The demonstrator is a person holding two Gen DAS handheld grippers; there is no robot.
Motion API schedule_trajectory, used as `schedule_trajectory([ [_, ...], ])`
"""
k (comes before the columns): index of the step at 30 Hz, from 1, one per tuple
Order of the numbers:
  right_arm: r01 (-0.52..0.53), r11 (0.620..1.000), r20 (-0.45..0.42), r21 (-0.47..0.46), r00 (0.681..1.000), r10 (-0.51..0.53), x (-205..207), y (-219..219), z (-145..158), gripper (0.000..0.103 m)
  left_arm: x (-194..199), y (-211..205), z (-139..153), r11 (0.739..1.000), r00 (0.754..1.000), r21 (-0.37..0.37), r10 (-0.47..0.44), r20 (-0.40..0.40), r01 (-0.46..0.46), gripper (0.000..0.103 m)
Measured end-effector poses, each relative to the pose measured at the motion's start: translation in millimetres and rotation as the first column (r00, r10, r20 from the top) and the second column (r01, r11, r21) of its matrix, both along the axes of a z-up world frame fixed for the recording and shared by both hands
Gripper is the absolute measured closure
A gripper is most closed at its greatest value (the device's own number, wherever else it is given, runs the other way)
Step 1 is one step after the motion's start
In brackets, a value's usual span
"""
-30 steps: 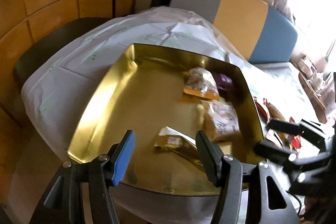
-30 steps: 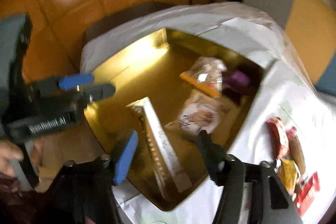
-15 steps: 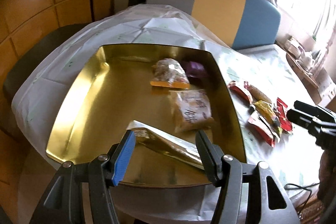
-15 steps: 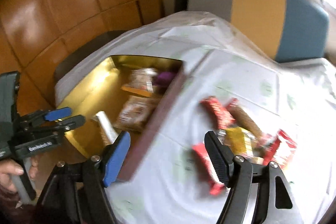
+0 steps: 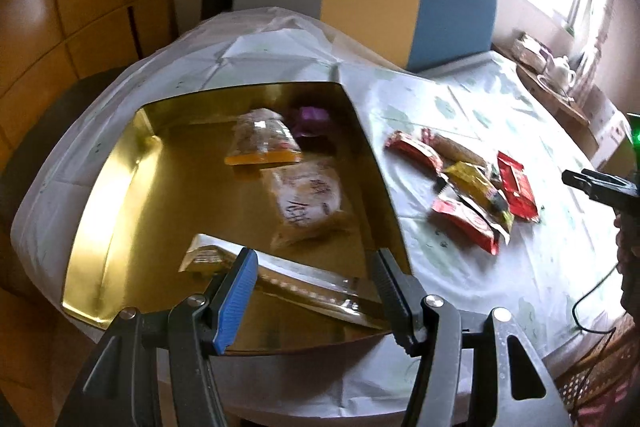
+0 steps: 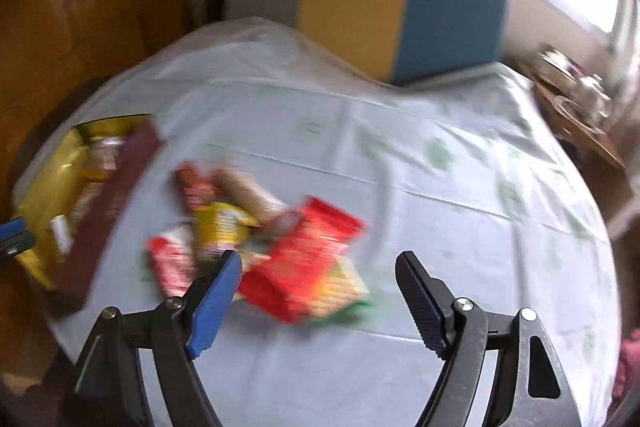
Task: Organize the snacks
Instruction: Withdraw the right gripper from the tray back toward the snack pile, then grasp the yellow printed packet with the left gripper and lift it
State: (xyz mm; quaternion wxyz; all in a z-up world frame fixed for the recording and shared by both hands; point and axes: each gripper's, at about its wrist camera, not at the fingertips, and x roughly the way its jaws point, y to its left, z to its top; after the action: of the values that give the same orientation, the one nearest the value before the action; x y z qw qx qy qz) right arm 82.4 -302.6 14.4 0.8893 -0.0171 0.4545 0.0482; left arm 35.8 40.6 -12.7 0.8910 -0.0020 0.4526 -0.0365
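A table under a pale cloth (image 6: 400, 131) is filling both views, with a gold tin (image 5: 112, 195) sitting at the left and a loose pile of snack packets (image 5: 464, 187) lying on the cloth just right of it. In the tin a long gold-wrapped bar (image 5: 288, 271), a clear bag of biscuits (image 5: 308, 203), an orange-edged bag (image 5: 262, 143) and a purple packet (image 5: 312, 117) are already lying.

The right gripper (image 6: 318, 285) is hanging over the near edge of the pile. Its jaws have just been opening and are standing wide with nothing held. The nearest piece, a red packet (image 6: 304, 267), is lying just ahead and slightly left of centre, its long axis running from lower left to upper right across the gap. This hand is plainly the nearer one.

The left gripper (image 5: 314, 281) is staying over the tin's near wall, jaws wide and empty, the gold bar merely lying beyond them.
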Motion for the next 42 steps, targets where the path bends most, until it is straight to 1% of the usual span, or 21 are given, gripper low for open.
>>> schedule_trajectory([
  [2, 0.077, 0.997, -0.02, 0.014, 0.997, -0.077, 3, -25, -12, 0.023, 2, -9, 0, 1.0, 1.0, 0.017, -0.023, -0.008, 0.023, 0.042],
  [3, 0.115, 0.993, -0.042, 0.034, 0.993, -0.114, 5, -35, -16, 0.023, 3, -13, 0, 0.999, 0.999, 0.017, -0.034, -0.009, 0.034, 0.042],
  [4, 0.166, 0.985, -0.087, 0.035, 0.983, -0.163, 9, -44, -22, 0.023, 5, -18, 1, 0.999, 0.999, 0.015, -0.047, -0.01, 0.047, 0.042],
  [7, 0.222, 0.974, -0.103, 0.046, 0.971, -0.216, 12, -56, -23, 0.023, 9, -32, 1, 0.997, 0.997, 0.009, -0.082, -0.013, 0.082, 0.042],
  [9, 0.24, 0.968, -0.12, 0.069, 0.965, -0.231, 13, -62, -24, 0.023, 12, -41, 0, 0.994, 0.994, -0.004, -0.106, -0.021, 0.106, 0.042],
  [12, 0.255, 0.965, -0.133, 0.067, 0.96, -0.244, 16, -62, -28, 0.023, 16, -56, -3, 0.989, 0.988, -0.016, -0.146, -0.047, 0.145, 0.042],
  [14, 0.263, 0.962, -0.138, 0.072, 0.958, -0.251, 16, -63, -29, 0.023, 17, -67, -4, 0.983, 0.982, -0.01, -0.183, -0.05, 0.183, 0.043],
  [16, 0.265, 0.961, -0.139, 0.073, 0.957, -0.254, 16, -63, -29, 0.023, 19, -76, -7, 0.976, 0.973, -0.02, -0.22, -0.066, 0.219, 0.046],
  [18, 0.267, 0.961, -0.138, 0.068, 0.957, -0.256, 16, -62, -30, 0.023, 25, -83, -13, 0.97, 0.964, -0.069, -0.24, -0.114, 0.234, 0.055],
  [19, 0.268, 0.961, -0.138, 0.068, 0.957, -0.257, 17, -62, -30, 0.023, 27, -88, -16, 0.969, 0.961, -0.072, -0.245, -0.124, 0.238, 0.056],
  [21, 0.27, 0.96, -0.134, 0.074, 0.957, -0.259, 16, -63, -29, 0.023, 33, -102, -18, 0.964, 0.955, -0.055, -0.266, -0.128, 0.261, 0.064],
  [24, 0.272, 0.958, -0.128, 0.085, 0.957, -0.261, 15, -65, -25, 0.023, 46, -120, -21, 0.95, 0.939, -0.115, -0.306, -0.158, 0.29, 0.065],
  [29, 0.266, 0.96, -0.118, 0.091, 0.96, -0.255, 14, -64, -22, 0.023, 73, -147, -22, 0.95, 0.94, -0.155, -0.295, -0.173, 0.27, 0.065],
  [31, 0.262, 0.961, -0.116, 0.093, 0.961, -0.251, 14, -63, -21, 0.021, 85, -157, -26, 0.951, 0.94, -0.169, -0.288, -0.184, 0.258, 0.064],
  [34, 0.256, 0.962, -0.111, 0.095, 0.963, -0.245, 14, -62, -20, 0.021, 110, -166, -41, 0.961, 0.938, -0.192, -0.242, -0.248, 0.197, 0.061],
  [36, 0.254, 0.962, -0.107, 0.097, 0.964, -0.244, 14, -62, -18, 0.02, 127, -168, -55, 0.969, 0.934, -0.212, -0.19, -0.301, 0.129, 0.056],
  [37, 0.253, 0.962, -0.105, 0.099, 0.965, -0.242, 14, -62, -18, 0.02, 132, -169, -58, 0.969, 0.932, -0.222, -0.181, -0.314, 0.113, 0.054],
  [38, 0.252, 0.962, -0.102, 0.103, 0.965, -0.242, 13, -62, -17, 0.02, 139, -173, -63, 0.966, 0.927, -0.234, -0.181, -0.328, 0.106, 0.049],
  [39, 0.252, 0.962, -0.099, 0.105, 0.965, -0.242, 14, -62, -16, 0.02, 144, -176, -67, 0.969, 0.925, -0.225, -0.178, -0.337, 0.104, 0.041],
  [41, 0.251, 0.961, -0.096, 0.114, 0.966, -0.241, 14, -63, -15, 0.019, 151, -185, -76, 0.983, 0.927, -0.156, -0.145, -0.347, 0.095, 0.04],
  [42, 0.252, 0.961, -0.097, 0.116, 0.966, -0.241, 15, -63, -15, 0.019, 154, -189, -81, 0.985, 0.924, -0.134, -0.147, -0.352, 0.105, 0.04],
])
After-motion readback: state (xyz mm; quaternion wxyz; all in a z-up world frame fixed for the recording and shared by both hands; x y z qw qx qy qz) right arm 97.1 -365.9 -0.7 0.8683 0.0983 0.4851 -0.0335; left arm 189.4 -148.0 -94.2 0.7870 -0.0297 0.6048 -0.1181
